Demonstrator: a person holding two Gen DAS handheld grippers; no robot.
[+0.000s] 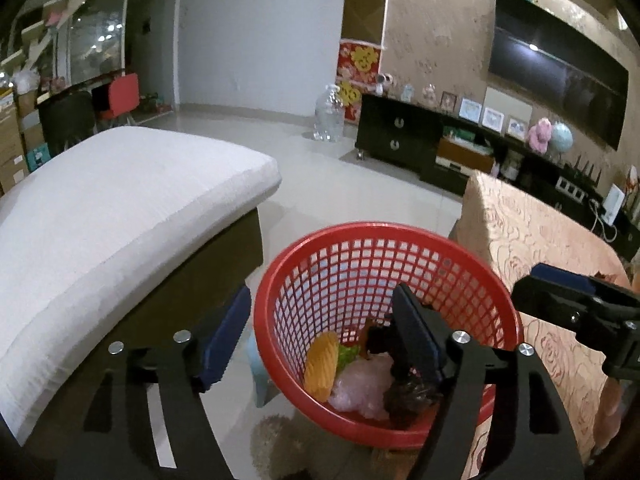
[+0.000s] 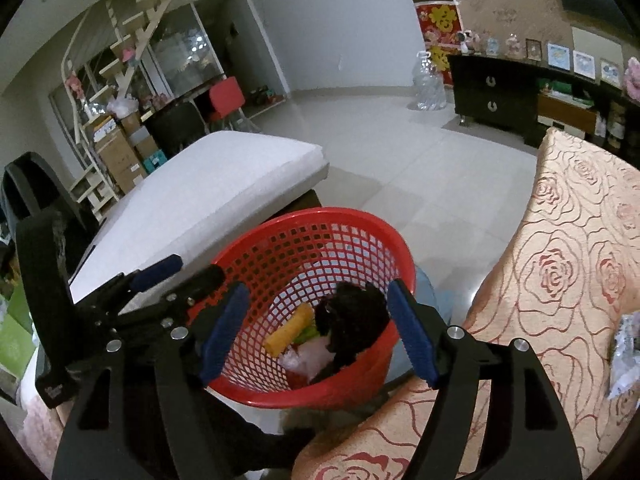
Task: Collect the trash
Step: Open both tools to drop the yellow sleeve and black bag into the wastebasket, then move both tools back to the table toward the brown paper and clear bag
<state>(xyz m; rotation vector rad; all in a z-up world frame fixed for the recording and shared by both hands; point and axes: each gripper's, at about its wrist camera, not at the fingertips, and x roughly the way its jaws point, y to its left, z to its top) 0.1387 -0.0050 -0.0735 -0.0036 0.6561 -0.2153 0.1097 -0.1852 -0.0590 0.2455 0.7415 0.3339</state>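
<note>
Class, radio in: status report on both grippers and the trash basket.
Left gripper open, empty. Right gripper open, empty. Red basket holds trash. Nothing blocking.

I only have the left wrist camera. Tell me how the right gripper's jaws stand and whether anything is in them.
Observer: The right gripper is open above the red basket. Its pads press on nothing. A black bag shows beyond them, inside the basket.
Operator: Report any trash still outside the basket.
Observer: What looks like a crumpled clear wrapper lies on the rose-patterned cloth, at the right edge of the right wrist view.
</note>
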